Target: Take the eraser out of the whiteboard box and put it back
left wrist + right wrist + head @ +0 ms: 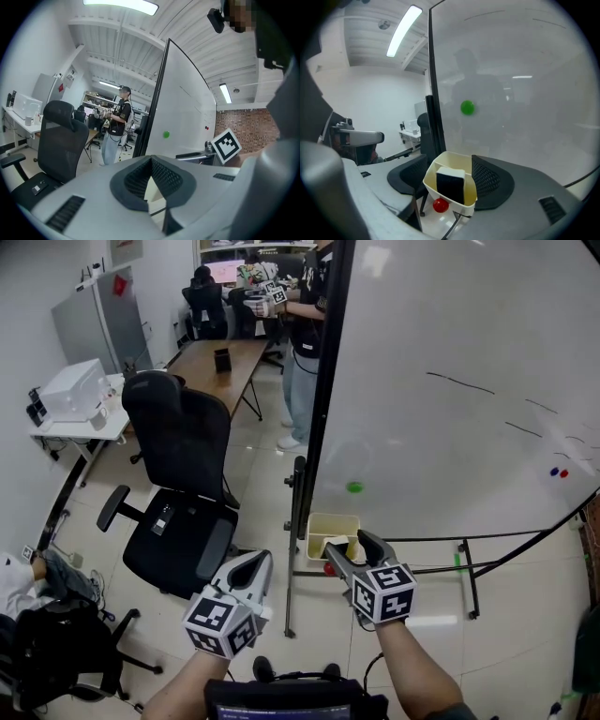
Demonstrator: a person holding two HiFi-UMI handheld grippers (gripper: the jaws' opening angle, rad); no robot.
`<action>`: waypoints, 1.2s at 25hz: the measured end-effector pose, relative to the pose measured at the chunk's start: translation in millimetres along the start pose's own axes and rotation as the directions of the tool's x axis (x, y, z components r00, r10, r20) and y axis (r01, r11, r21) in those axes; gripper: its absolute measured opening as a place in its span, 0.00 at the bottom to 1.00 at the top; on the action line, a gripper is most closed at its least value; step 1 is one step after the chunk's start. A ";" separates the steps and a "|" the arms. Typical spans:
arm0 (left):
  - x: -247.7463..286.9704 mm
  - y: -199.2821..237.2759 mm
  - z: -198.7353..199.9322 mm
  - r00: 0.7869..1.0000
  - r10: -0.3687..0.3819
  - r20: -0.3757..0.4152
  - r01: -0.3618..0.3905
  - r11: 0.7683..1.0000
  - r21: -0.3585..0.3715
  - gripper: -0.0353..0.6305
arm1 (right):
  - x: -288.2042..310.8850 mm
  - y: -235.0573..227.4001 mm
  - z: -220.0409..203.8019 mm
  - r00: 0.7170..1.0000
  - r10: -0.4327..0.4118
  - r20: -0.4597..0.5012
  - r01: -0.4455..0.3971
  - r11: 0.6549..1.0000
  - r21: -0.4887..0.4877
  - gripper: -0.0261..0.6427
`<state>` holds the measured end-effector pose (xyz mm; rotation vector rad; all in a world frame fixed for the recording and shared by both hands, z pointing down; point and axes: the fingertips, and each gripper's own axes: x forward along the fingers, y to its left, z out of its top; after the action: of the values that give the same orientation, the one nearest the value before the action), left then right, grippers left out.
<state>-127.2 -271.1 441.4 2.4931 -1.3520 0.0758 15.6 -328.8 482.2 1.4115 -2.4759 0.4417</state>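
A cream whiteboard box point(440, 168) hangs at the whiteboard's lower left corner; in the head view the box point(328, 524) sits just beyond my right gripper. An eraser point(451, 183) with a black face and white top stands upright inside it. My right gripper point(449, 163) is open, its jaws standing either side of the box without touching the eraser. From the head view the right gripper point(355, 550) hovers at the box's near edge. My left gripper point(253, 563) hangs to the left, shut and empty; its pads point(161, 176) meet at the tip.
The whiteboard point(450, 399) on its wheeled stand fills the right, with a green magnet point(354, 487) and a red magnet point(439, 205) near the box. A black office chair point(178, 484) stands to the left. A person point(305, 324) stands by the far desk.
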 end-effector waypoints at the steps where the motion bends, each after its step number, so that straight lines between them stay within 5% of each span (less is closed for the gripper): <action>1: -1.7 -2.2 6.6 1.000 -0.003 0.012 0.003 1.000 0.007 0.11 | -10.4 1.0 11.0 1.000 0.007 0.030 -0.007 1.000 -0.003 0.53; 6: -13.3 -14.7 39.3 0.997 -0.011 0.071 0.008 0.999 0.044 0.11 | -73.0 4.6 65.1 0.986 0.039 0.164 -0.032 0.999 -0.043 0.51; 8: -20.3 -20.6 50.9 0.995 -0.007 0.096 0.003 0.999 0.042 0.11 | -98.9 6.5 82.9 0.975 0.058 0.216 -0.046 0.997 -0.058 0.43; 11: -37.0 -35.8 71.7 0.990 -0.007 0.144 0.003 1.000 0.027 0.11 | -136.8 13.5 106.0 0.952 0.098 0.289 -0.080 0.994 -0.075 0.14; 13: -47.0 -48.1 82.2 0.986 -0.014 0.168 0.008 0.999 0.038 0.11 | -159.0 18.4 116.0 0.942 0.111 0.317 -0.085 0.992 -0.096 0.08; 30: -54.2 -170.0 59.0 0.988 0.020 0.154 -0.033 0.996 0.081 0.11 | -266.5 -21.7 102.9 0.911 0.189 0.366 -0.159 0.981 -0.111 0.07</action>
<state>-22.6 -157.4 334.4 2.5961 -1.4706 -0.0558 159.2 -168.9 292.8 1.3536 -2.9031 0.1068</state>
